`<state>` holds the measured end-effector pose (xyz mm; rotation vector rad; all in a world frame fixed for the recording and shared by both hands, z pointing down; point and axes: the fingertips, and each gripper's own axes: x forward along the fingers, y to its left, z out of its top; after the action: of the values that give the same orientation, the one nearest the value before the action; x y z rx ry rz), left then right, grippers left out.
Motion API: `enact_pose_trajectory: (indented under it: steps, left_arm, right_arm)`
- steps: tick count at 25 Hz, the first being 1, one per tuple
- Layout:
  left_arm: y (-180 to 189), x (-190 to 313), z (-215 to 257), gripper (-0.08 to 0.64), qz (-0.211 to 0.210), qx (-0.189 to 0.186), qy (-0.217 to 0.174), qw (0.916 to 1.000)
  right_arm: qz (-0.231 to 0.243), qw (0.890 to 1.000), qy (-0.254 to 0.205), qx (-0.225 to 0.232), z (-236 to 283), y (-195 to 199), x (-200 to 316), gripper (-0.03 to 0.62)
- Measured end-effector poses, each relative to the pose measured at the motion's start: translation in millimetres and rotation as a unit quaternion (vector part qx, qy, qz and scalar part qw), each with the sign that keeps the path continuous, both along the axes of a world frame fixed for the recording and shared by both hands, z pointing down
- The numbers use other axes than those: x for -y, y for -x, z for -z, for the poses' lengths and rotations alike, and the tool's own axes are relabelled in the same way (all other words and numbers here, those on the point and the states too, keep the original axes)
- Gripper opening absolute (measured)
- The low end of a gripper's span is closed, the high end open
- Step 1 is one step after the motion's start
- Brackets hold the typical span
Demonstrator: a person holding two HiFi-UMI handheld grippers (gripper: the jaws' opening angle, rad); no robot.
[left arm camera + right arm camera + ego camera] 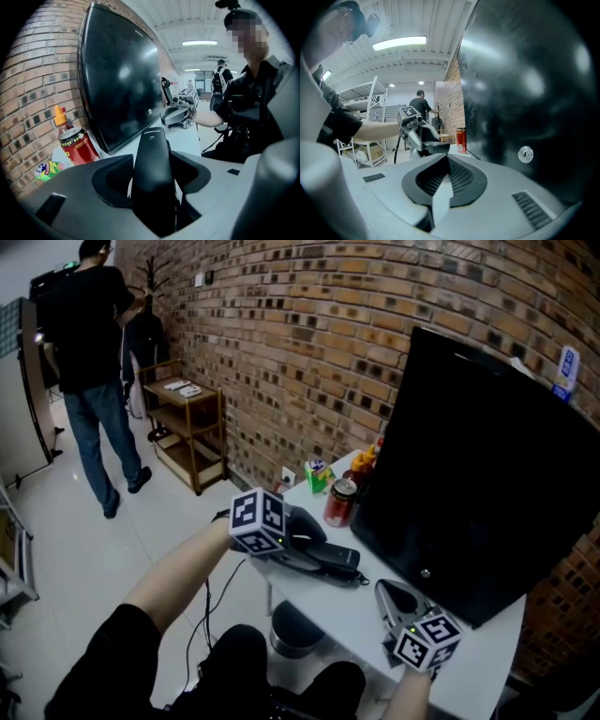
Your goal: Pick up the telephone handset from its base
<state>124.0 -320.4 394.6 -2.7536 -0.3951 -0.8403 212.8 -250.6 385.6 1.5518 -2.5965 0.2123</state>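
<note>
Brick-walled room; white tabletop (469,662) in front of a large glossy black monitor (487,474). Left gripper (305,549): jaws set wide, clamped on smooth black plastic telephone handset (151,173). Lies lengthwise between ribbed dark pads, at table's near edge. Small white print at far end, too small to read. Right gripper (446,164): jaws pressed together, nothing between, close beside monitor. Beyond: red metal drink can (75,146), lettering illegible.

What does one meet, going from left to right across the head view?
Standing person → wooden shelf → left gripper, closed on the telephone handset → right gripper. The red can and the black screen overlap these in the picture, so they are left out.
</note>
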Motion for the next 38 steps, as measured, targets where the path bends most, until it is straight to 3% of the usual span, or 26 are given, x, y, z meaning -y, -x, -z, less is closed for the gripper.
enact_pose_trajectory:
  steps: [5, 9, 12, 16, 18, 25, 38]
  left_arm:
    - [2.2, 3.9, 24.1, 0.255, 0.011, -0.067, 0.032, 0.9972]
    - [12.1, 8.4, 51.9, 0.255, 0.020, -0.138, 0.076, 0.9873]
    - [24.4, 8.7, 73.9, 0.255, 0.022, -0.216, 0.132, 0.9673]
    - [53.3, 20.9, 100.5, 0.253, 0.033, -0.324, 0.204, 0.9234]
    - [65.6, 28.6, 106.7, 0.253, 0.042, -0.349, 0.219, 0.9100]
    - [77.5, 30.3, 111.8, 0.253, 0.041, -0.363, 0.225, 0.9034]
    - [75.2, 28.2, 109.4, 0.253, 0.032, -0.366, 0.234, 0.9000]
  right_arm:
    - [-0.005, 1.000, 0.003, -0.002, 0.5, -0.5, -0.1, 0.011]
    - [-0.003, 1.000, 0.004, -0.001, -1.0, 0.4, 0.5, 0.011]
    - [-0.008, 1.000, 0.005, -0.003, -0.4, 0.4, -0.4, 0.011]
    - [-0.007, 1.000, 0.004, -0.003, -1.9, -0.2, 0.9, 0.011]
    - [-0.007, 1.000, 0.007, -0.003, -2.6, -0.7, 1.4, 0.011]
    - [-0.014, 1.000, 0.004, -0.002, -1.3, -7.4, 8.0, 0.011]
    - [-0.010, 1.000, 0.008, -0.002, -2.3, -7.7, 8.2, 0.009]
